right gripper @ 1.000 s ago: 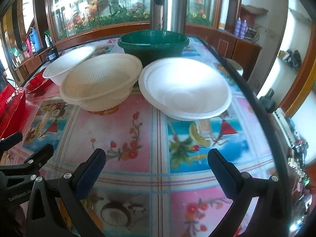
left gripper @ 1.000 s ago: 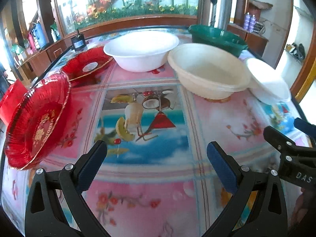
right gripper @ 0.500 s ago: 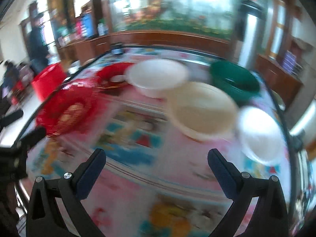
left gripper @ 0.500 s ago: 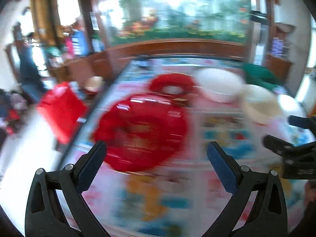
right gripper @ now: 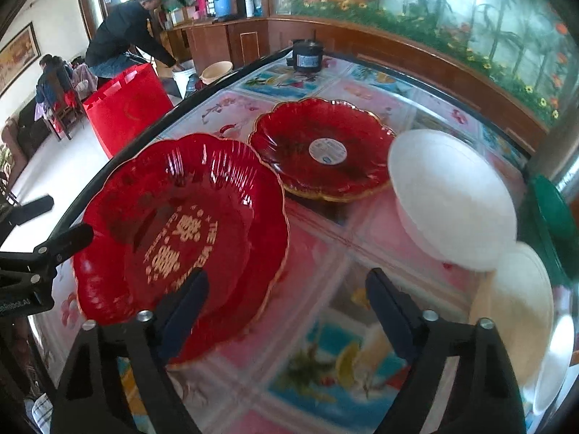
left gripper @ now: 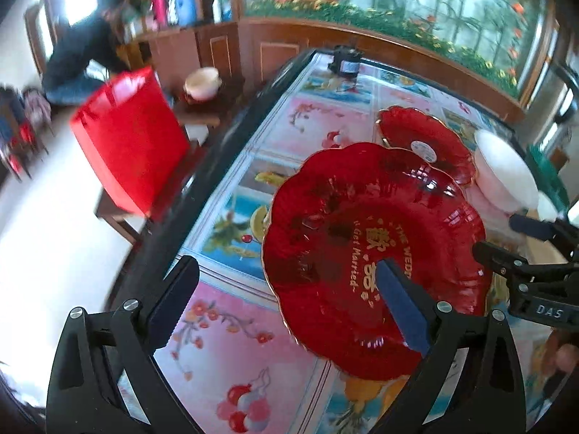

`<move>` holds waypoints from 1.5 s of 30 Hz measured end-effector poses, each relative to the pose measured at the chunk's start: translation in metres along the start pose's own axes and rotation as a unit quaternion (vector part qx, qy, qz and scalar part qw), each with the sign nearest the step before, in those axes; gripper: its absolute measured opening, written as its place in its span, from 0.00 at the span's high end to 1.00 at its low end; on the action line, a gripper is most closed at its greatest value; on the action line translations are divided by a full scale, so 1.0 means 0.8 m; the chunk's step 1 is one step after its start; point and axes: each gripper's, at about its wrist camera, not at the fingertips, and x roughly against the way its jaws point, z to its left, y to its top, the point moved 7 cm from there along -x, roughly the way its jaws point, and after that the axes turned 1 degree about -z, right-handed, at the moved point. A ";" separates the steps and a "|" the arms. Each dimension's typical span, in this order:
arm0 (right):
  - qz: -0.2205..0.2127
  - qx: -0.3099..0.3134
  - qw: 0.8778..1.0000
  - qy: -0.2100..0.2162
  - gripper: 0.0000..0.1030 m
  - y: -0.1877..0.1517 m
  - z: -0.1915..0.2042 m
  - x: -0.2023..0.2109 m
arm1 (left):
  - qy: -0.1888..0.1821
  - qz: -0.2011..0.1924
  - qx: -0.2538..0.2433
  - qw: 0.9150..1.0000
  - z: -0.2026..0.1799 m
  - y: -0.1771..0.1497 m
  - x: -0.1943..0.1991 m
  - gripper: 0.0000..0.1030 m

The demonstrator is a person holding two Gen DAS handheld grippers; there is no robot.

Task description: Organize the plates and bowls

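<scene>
A large red scalloped plate (left gripper: 343, 238) with gold lettering lies near the table's left edge. Behind it sits a second red plate (left gripper: 427, 141) with a white sticker, then a white bowl (left gripper: 506, 177). My left gripper (left gripper: 287, 302) is open above the big plate's left rim, its right finger in front of the plate. My right gripper (right gripper: 287, 311) is open with its jaws closing. It hangs over the right rim of the big plate (right gripper: 181, 224), and its pads touch nothing. The second red plate (right gripper: 322, 148), white bowl (right gripper: 452, 199), a cream bowl (right gripper: 514, 300) and a green bowl (right gripper: 553, 217) lie beyond.
The table's black edge (left gripper: 202, 166) runs along the left. A red bag (left gripper: 130, 137) stands on a stool just beyond that edge. A small black device (right gripper: 305, 56) sits at the far end. A person (right gripper: 126, 32) bends over near a wooden counter.
Both views have swung left, from the white and cream bowls to the large red plate. The right gripper's fingers stand a little closer together than before.
</scene>
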 end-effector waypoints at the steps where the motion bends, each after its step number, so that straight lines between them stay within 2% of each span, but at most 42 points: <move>1: 0.003 -0.001 1.000 -0.001 0.24 0.002 0.000 -0.002 | 0.000 0.002 0.005 1.000 0.001 0.000 -0.001 0.04; 2: 0.007 0.000 1.000 0.001 0.28 0.003 -0.001 -0.004 | -0.002 0.005 0.007 1.000 0.002 0.000 -0.004 0.05; 5: 0.018 0.005 1.000 -0.001 0.35 0.007 0.000 -0.016 | -0.004 0.040 0.000 0.999 -0.003 -0.004 -0.022 0.17; 7: 0.022 0.003 1.000 0.007 0.43 0.008 0.002 -0.021 | -0.009 0.063 0.002 0.998 -0.004 -0.009 -0.036 0.35; 8: 0.024 -0.001 1.000 0.015 0.55 0.008 0.002 -0.023 | -0.012 0.077 0.004 0.997 -0.007 -0.014 -0.044 0.42; 9: 0.024 -0.005 1.000 0.018 0.62 0.009 0.002 -0.025 | -0.012 0.086 0.004 0.996 -0.008 -0.016 -0.052 0.61; 10: 0.023 -0.008 0.999 0.022 0.72 0.009 0.002 -0.026 | -0.011 0.095 0.005 0.995 -0.009 -0.019 -0.057 0.70; 11: 0.023 -0.006 0.999 0.024 0.77 0.007 0.004 -0.027 | -0.014 0.087 0.010 0.996 -0.009 -0.018 -0.057 0.73; 13: 0.029 0.003 0.999 0.025 0.85 0.005 0.009 -0.032 | -0.016 0.087 0.013 0.996 -0.010 -0.017 -0.059 0.74; 20: 0.004 0.045 0.999 -0.003 0.85 -0.008 0.027 -0.013 | -0.011 0.079 0.026 0.996 -0.002 -0.017 -0.048 0.76; 29: -0.049 0.062 0.997 -0.021 0.80 -0.032 0.057 0.056 | -0.020 0.038 0.016 0.999 0.015 -0.031 0.023 0.77; 37: -0.056 0.079 0.995 -0.001 0.75 -0.076 0.100 0.092 | -0.024 0.031 0.013 0.999 0.045 -0.086 0.069 0.77; 45: -0.022 0.101 0.995 0.011 0.72 -0.127 0.139 0.075 | -0.019 0.047 0.039 0.998 0.072 -0.143 0.062 0.77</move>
